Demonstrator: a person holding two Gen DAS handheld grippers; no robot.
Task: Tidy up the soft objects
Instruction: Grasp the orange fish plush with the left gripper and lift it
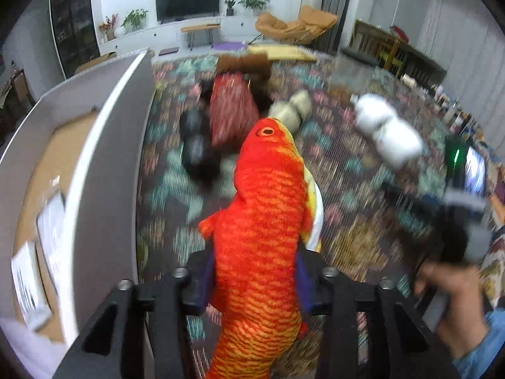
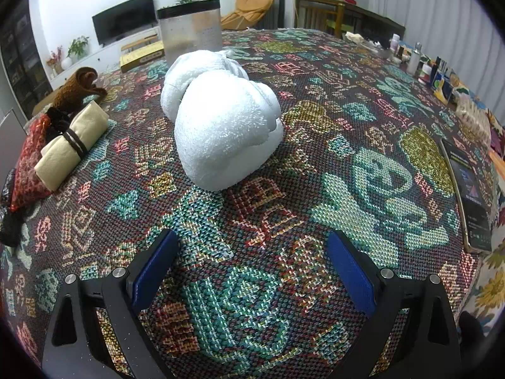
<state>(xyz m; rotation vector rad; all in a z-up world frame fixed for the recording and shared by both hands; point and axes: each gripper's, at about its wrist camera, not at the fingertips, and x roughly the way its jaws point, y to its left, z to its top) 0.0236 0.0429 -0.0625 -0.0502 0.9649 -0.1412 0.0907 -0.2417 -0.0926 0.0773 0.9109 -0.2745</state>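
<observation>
My left gripper [image 1: 254, 271] is shut on an orange-red plush fish [image 1: 265, 208], which stands up between the blue pads with its head pointing away, above the patterned cloth. Ahead of it, blurred, lie a red patterned pouch [image 1: 232, 112], black soft pieces [image 1: 195, 142], a cream roll [image 1: 292, 110], a brown knit piece [image 1: 244, 64] and a white towel bundle [image 1: 386, 129]. My right gripper [image 2: 252, 271] stands open low over the cloth, nothing between its fingers. The white towel bundle [image 2: 221, 120] lies just ahead of it; the cream roll [image 2: 71, 148], red pouch [image 2: 30, 164] and brown knit piece [image 2: 79, 90] lie at the left.
A white-walled cardboard box [image 1: 104, 145] stands at the left of the fish. A hand [image 1: 454, 303] holds the other gripper at the right. A clear cylinder container [image 2: 191, 31] stands behind the towel. A phone or booklet [image 2: 470, 195] and several small bottles [image 2: 416, 58] line the right edge.
</observation>
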